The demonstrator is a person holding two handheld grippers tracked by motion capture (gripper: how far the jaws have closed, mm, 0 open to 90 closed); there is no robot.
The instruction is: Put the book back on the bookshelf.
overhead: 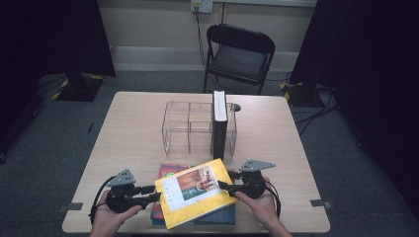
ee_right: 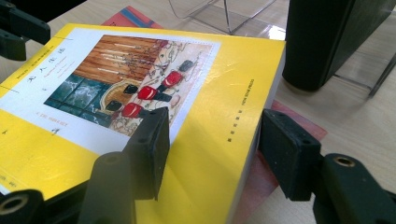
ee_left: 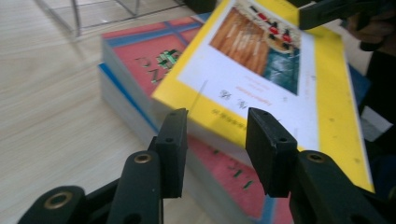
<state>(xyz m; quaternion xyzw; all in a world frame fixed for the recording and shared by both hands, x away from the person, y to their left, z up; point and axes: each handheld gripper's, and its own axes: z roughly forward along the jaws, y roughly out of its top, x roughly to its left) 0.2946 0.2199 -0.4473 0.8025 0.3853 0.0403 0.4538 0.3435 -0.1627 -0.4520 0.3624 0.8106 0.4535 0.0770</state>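
Note:
A yellow book [overhead: 195, 192] lies tilted across a stack of a red book [overhead: 170, 170] on a blue one [overhead: 217, 217] at the table's near edge. My right gripper [overhead: 223, 186] is shut on the yellow book's right edge. In the right gripper view one jaw lies on the cover [ee_right: 210, 116] and the other sits under the page edge. My left gripper [overhead: 154, 196] is at the book's left edge. In the left gripper view its jaws stand apart around the yellow book's edge [ee_left: 322, 93], with no pad seen pressing on it, above the red book [ee_left: 149, 56].
A clear acrylic organiser [overhead: 188, 123] stands mid-table, with a black book [overhead: 219, 128] upright in its right compartment, close behind the yellow book [ee_right: 327, 37]. A black folding chair [overhead: 239, 54] stands beyond the wooden table [overhead: 128, 128]. Bare tabletop lies to the left and right.

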